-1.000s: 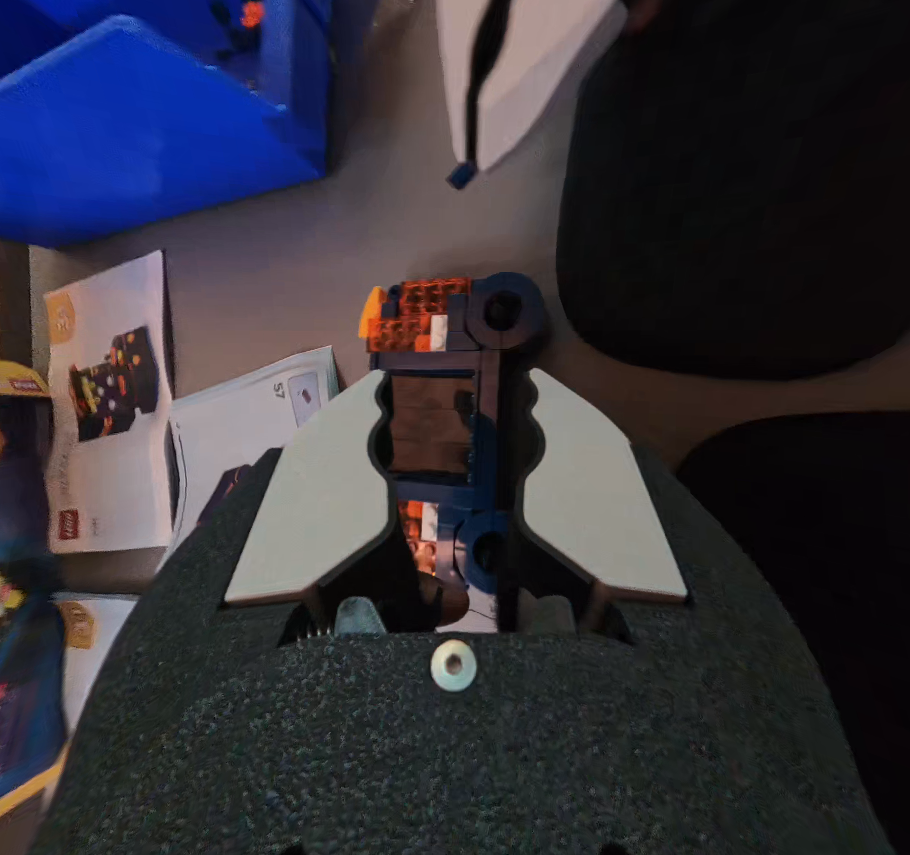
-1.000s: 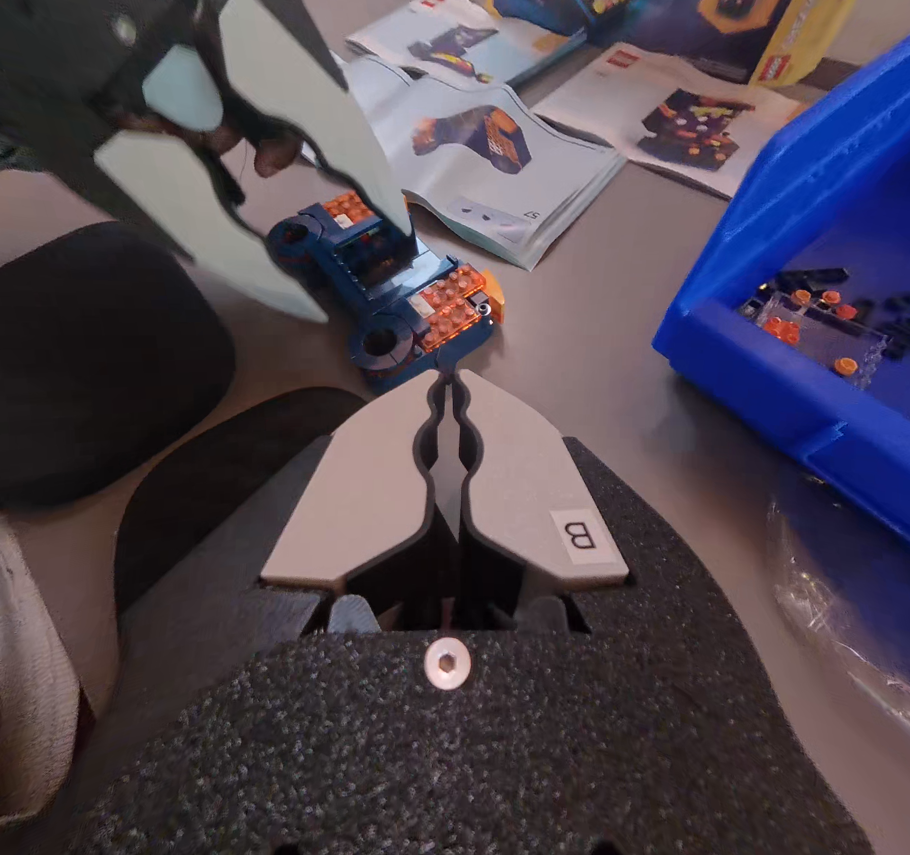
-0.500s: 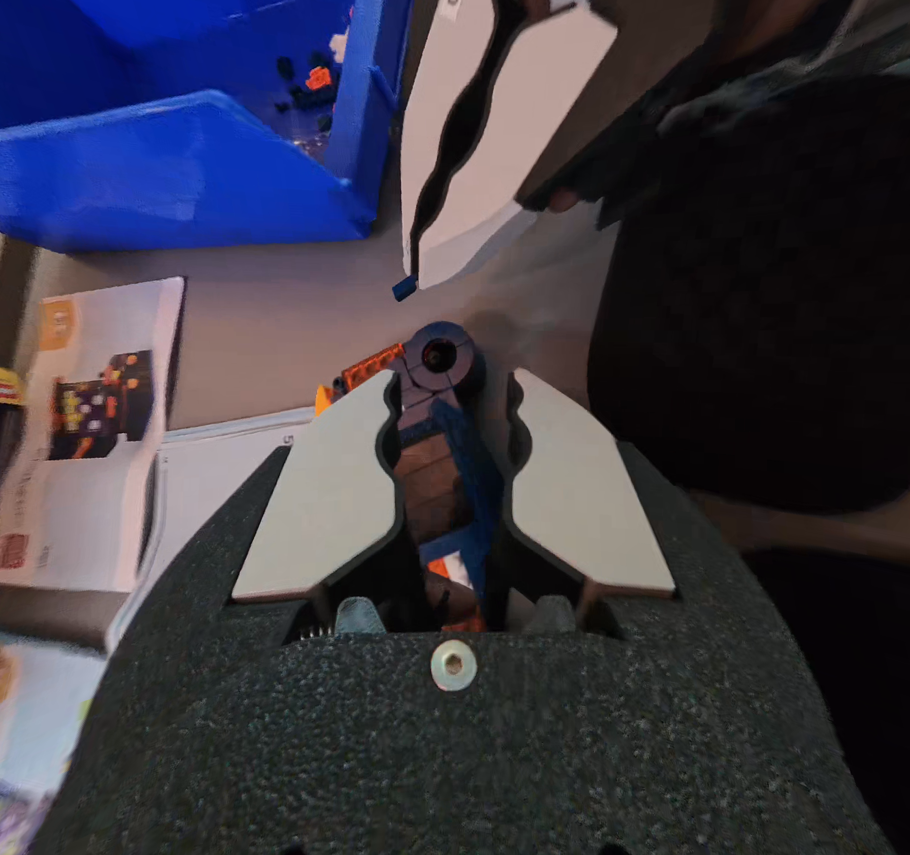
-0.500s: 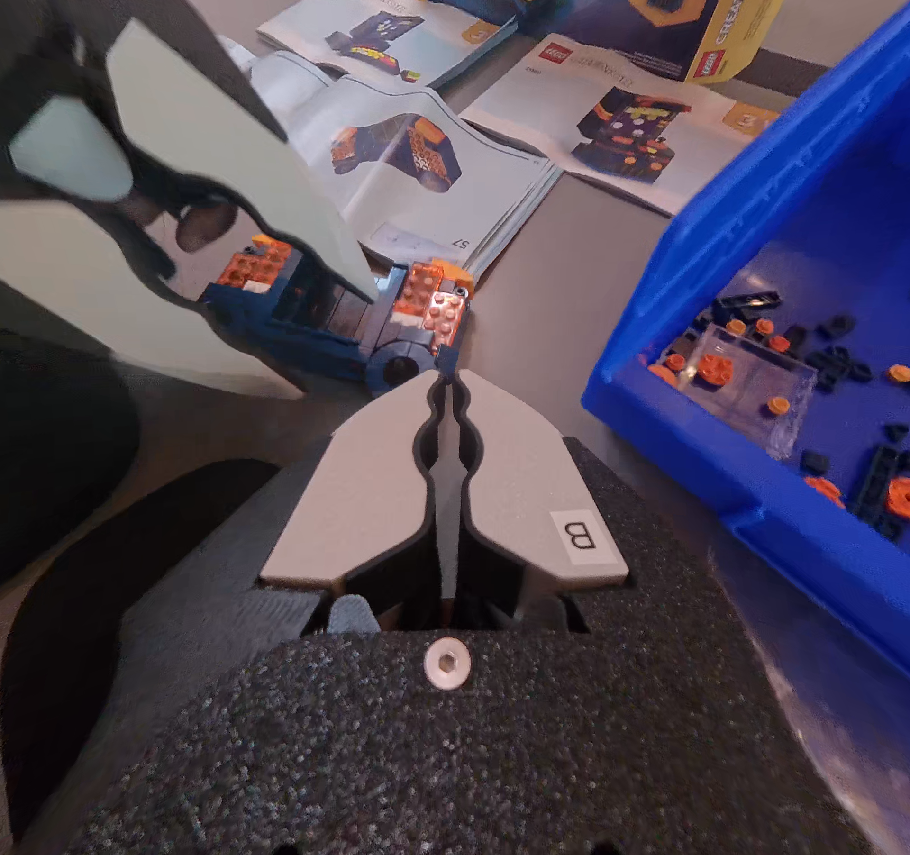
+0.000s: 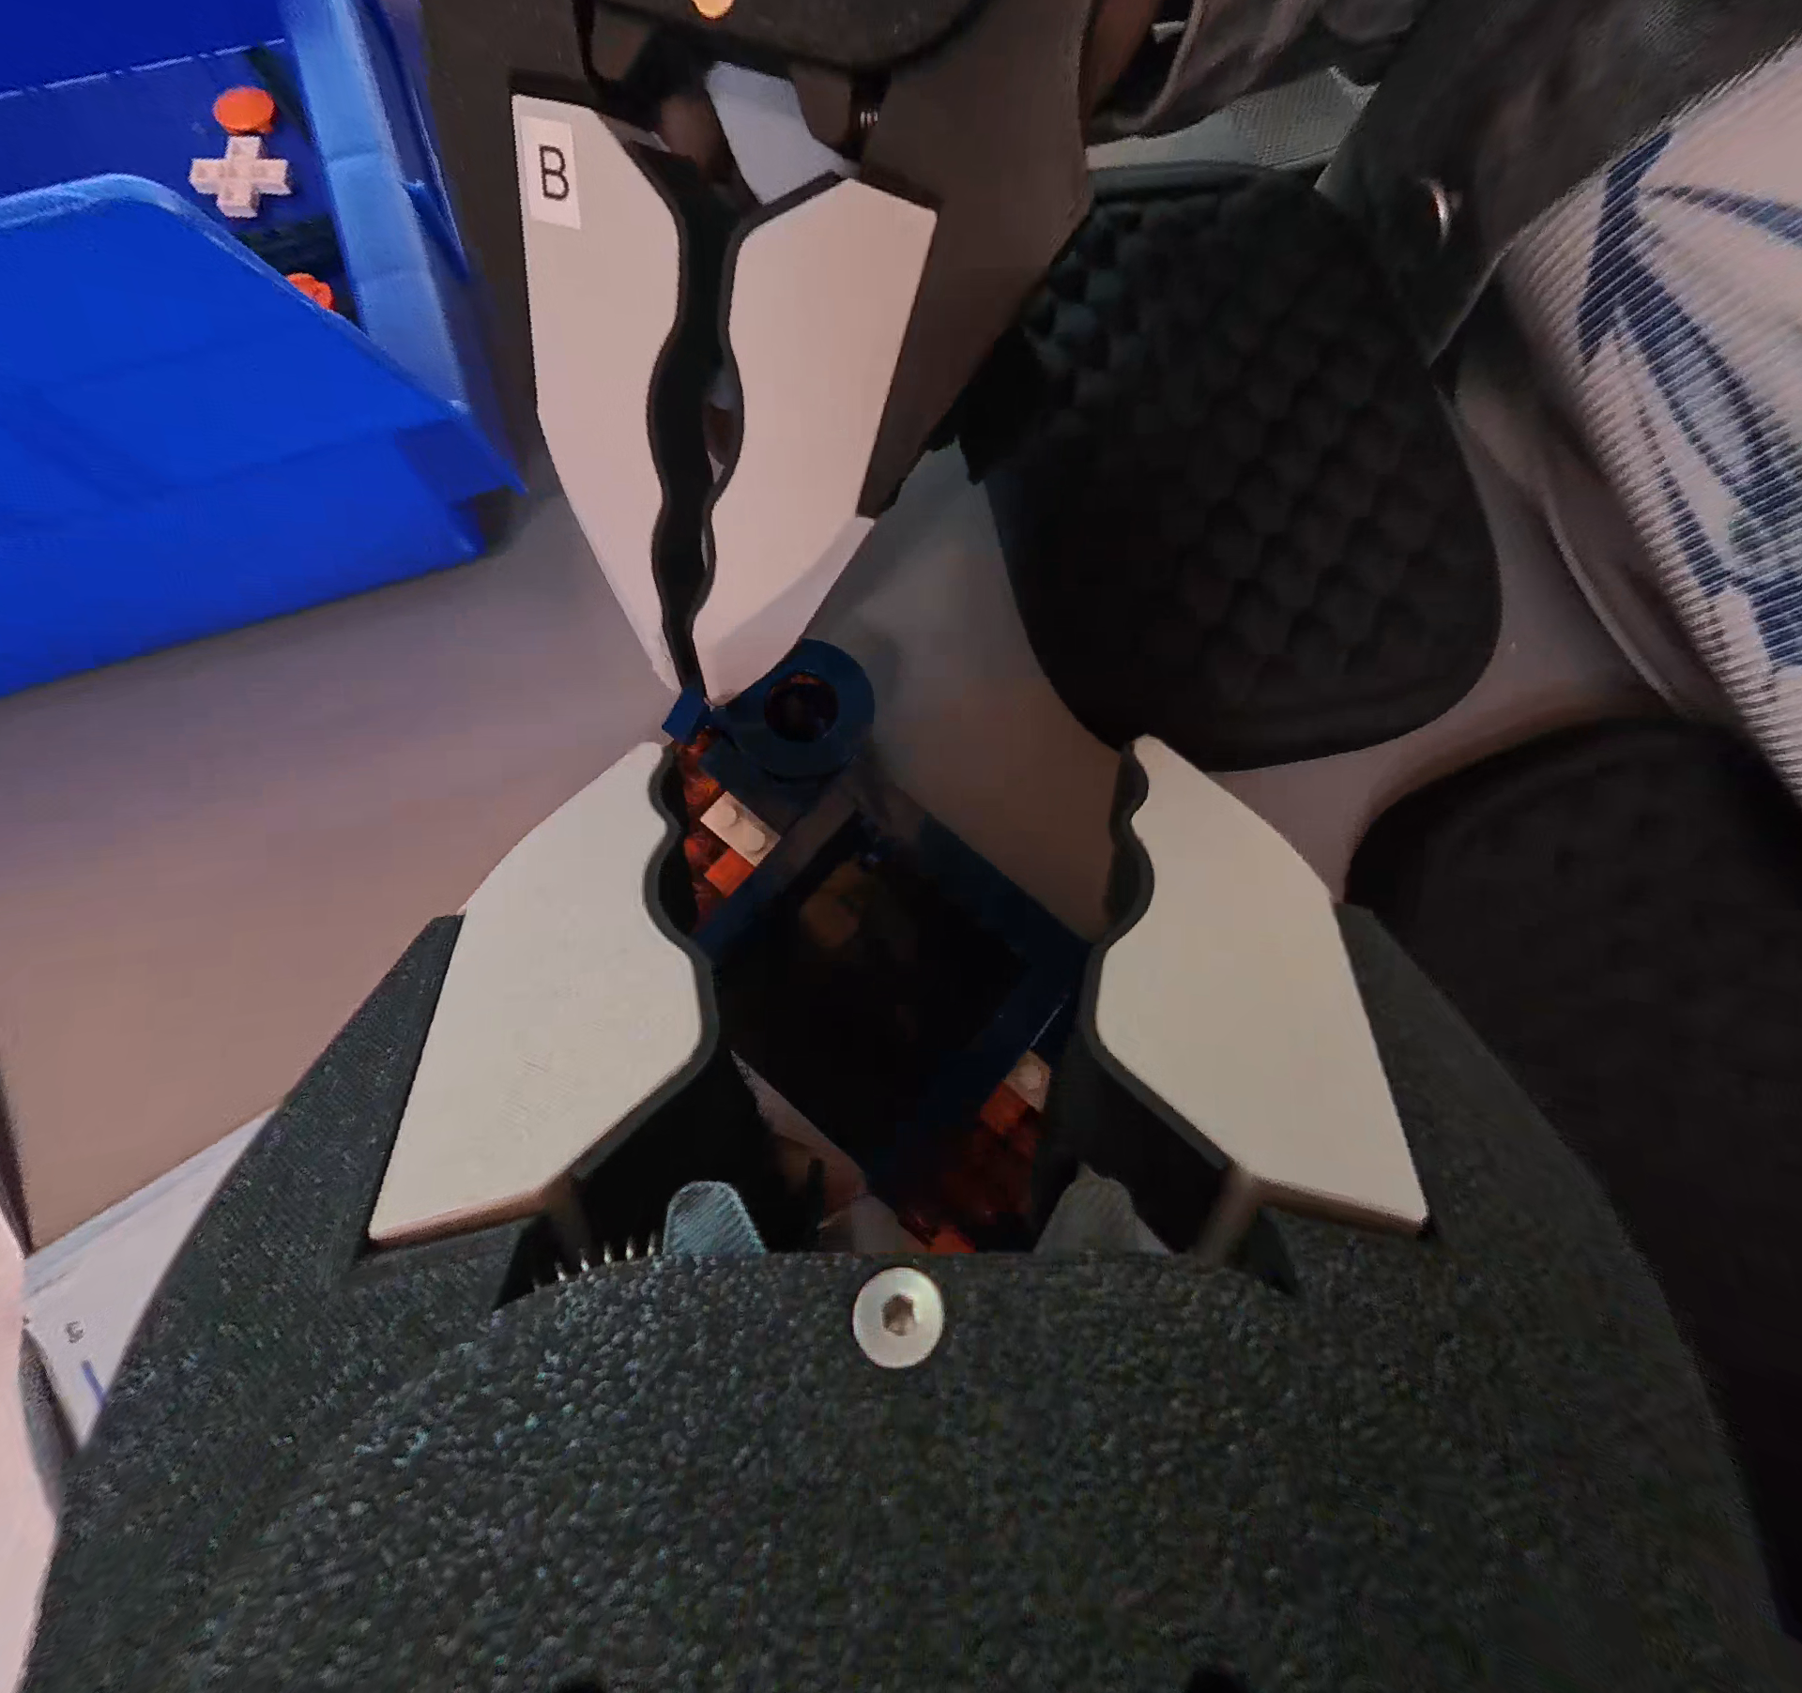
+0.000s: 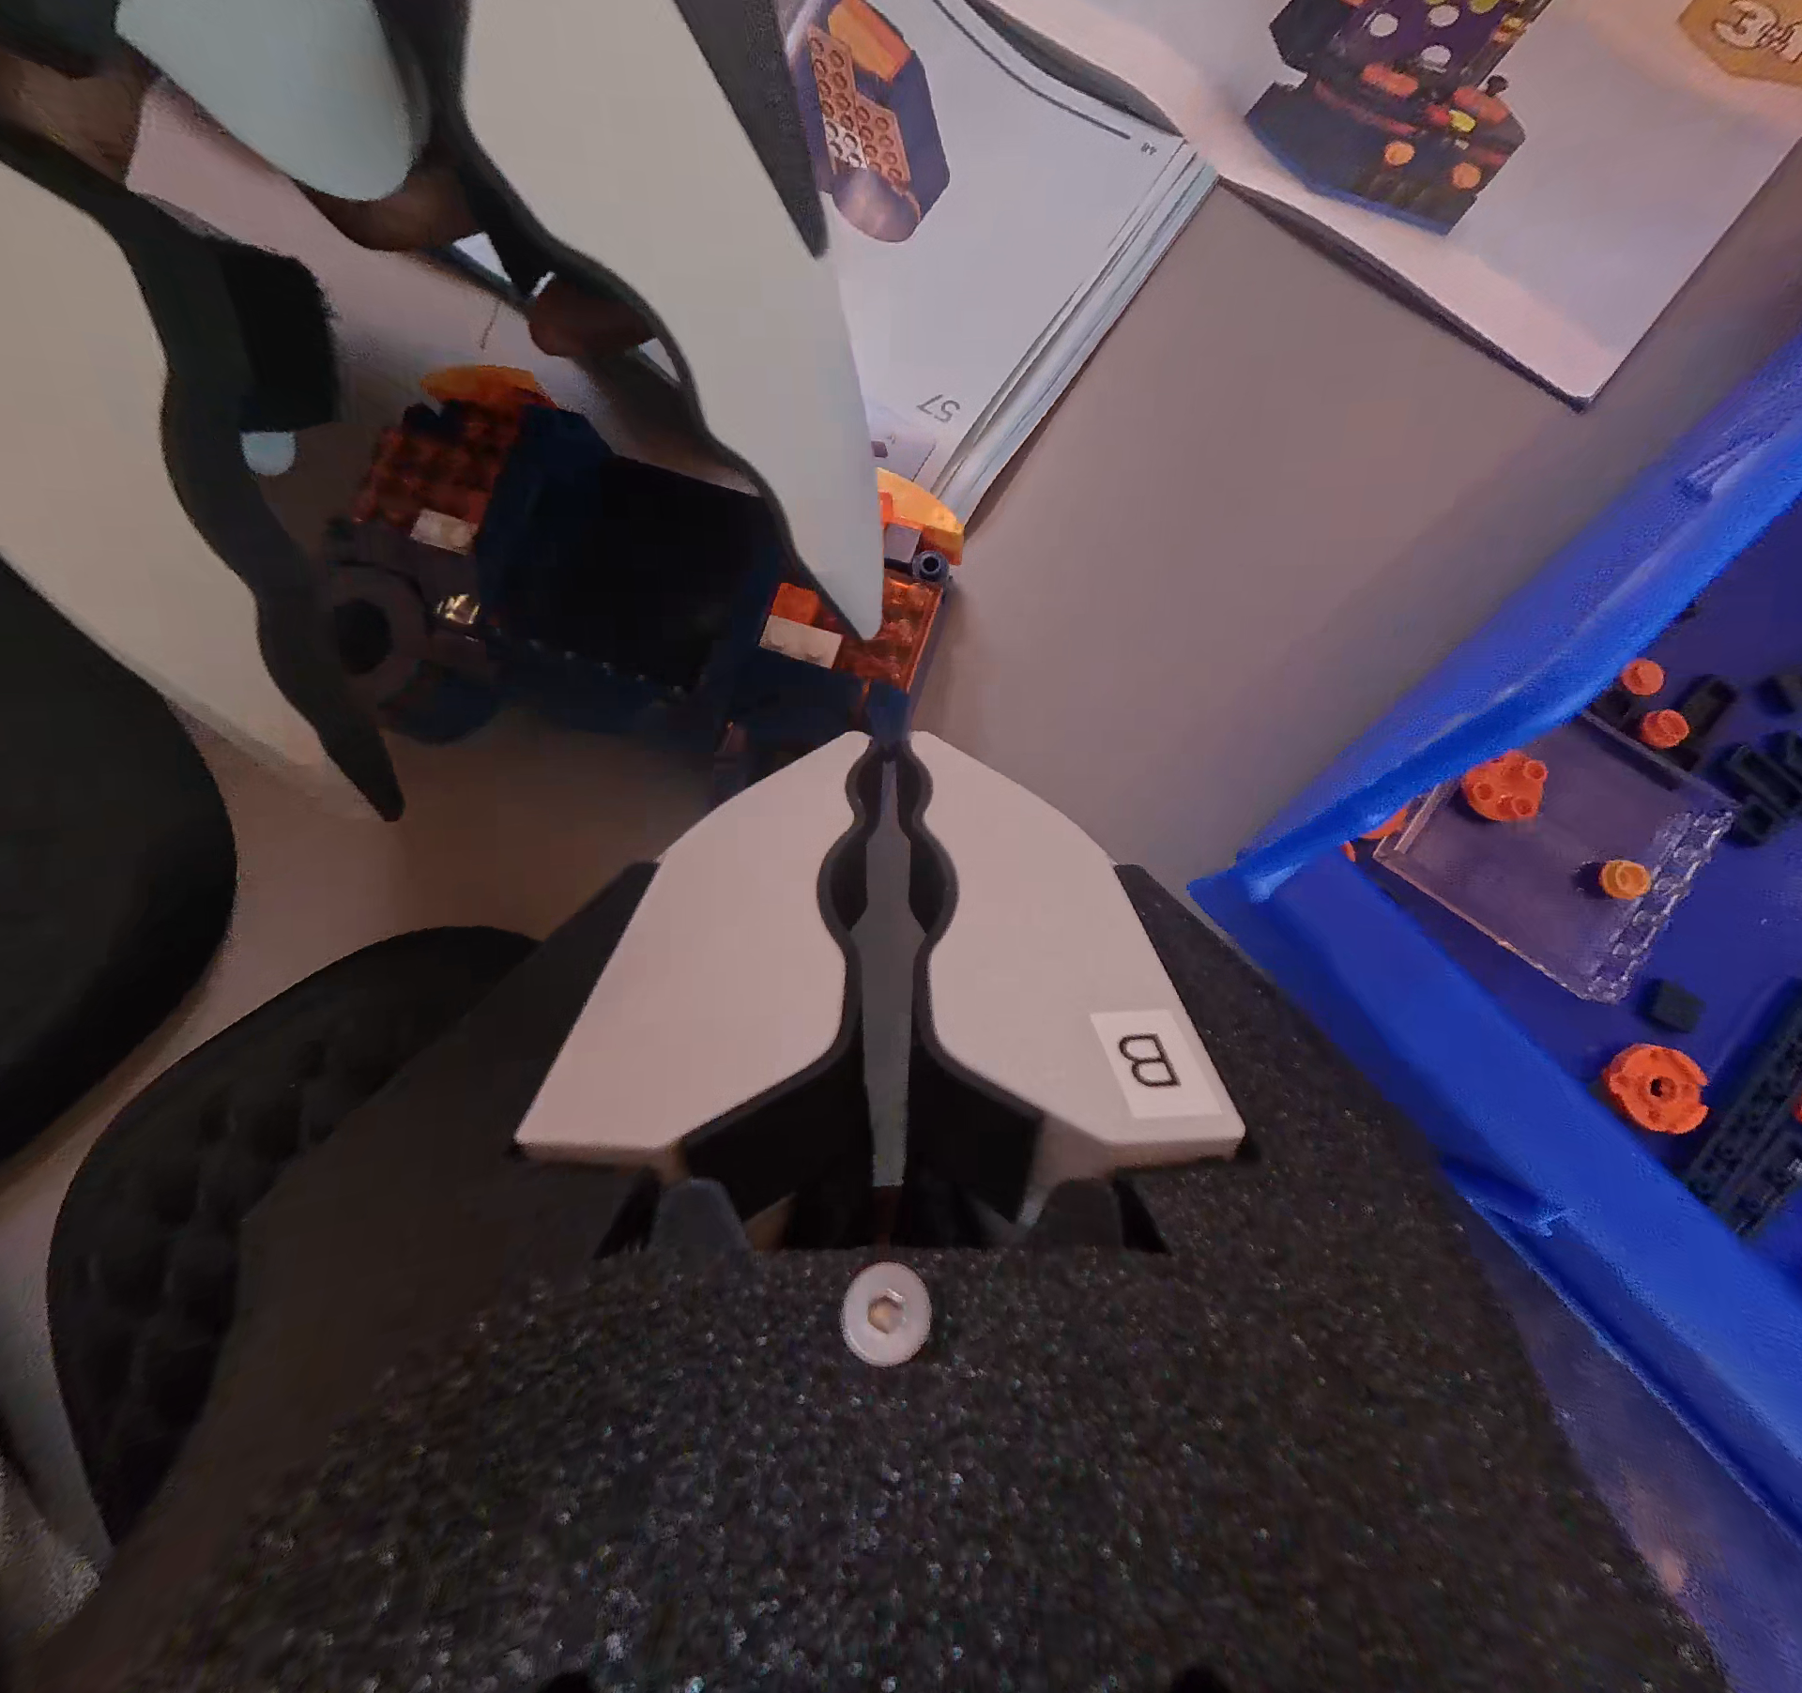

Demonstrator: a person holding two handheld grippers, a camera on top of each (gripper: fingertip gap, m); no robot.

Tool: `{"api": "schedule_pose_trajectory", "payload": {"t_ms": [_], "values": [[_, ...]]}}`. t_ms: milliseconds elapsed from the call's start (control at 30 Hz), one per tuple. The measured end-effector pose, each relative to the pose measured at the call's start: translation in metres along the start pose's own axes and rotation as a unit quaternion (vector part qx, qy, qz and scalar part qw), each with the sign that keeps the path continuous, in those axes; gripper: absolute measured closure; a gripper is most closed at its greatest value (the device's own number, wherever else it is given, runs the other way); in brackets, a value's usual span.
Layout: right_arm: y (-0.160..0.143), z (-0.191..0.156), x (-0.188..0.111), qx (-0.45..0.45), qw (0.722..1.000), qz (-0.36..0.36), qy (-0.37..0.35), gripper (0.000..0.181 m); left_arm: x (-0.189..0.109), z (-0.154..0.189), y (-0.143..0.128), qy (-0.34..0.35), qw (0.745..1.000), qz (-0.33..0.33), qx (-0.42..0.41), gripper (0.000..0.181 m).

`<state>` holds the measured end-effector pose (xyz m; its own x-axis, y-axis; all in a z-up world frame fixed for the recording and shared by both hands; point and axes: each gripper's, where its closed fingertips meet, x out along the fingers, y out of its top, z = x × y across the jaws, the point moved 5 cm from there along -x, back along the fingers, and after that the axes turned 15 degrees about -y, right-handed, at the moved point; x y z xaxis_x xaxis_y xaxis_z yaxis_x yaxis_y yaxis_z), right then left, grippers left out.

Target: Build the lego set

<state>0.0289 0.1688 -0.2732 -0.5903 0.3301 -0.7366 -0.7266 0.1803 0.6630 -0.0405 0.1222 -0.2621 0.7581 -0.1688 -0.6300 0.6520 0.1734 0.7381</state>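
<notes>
The lego build [image 5: 878, 944] is dark blue with orange plates and round ring ends. It lies diagonally between my left gripper's [image 5: 892, 759] wide-set fingers and touches both. It also shows in the right wrist view [image 6: 624, 574], with the left gripper [image 6: 624, 720] around it. My right gripper [image 6: 889, 744] is shut on a small dark blue piece [image 6: 885, 705] at its tips. In the left wrist view the right gripper [image 5: 694, 671] holds that piece [image 5: 685, 715] against the build, beside the near ring [image 5: 809, 715]. The build's underside is hidden.
A blue bin [image 6: 1463, 769] with orange and dark loose pieces stands to the right; it also shows in the left wrist view [image 5: 195, 496]. Open instruction booklets [image 6: 1024, 232] lie behind the build. Black textured pads [image 5: 1238, 496] and a person's patterned sleeve [image 5: 1658, 379] are close by.
The build has turned diagonal in my left gripper, whose fingers now stand wider apart. My right gripper has moved in, bringing the small blue piece up to the build's ring end.
</notes>
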Motion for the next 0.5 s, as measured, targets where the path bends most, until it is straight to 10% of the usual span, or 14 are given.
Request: {"api": "schedule_pose_trajectory", "payload": {"t_ms": [500], "values": [[0.0056, -0.0028, 0.0005, -0.049, 0.998, -0.040, -0.009, 0.179, 0.0081, -0.0084, -0.0007, -0.018, 0.998, -0.051, 0.042, 0.105]]}}
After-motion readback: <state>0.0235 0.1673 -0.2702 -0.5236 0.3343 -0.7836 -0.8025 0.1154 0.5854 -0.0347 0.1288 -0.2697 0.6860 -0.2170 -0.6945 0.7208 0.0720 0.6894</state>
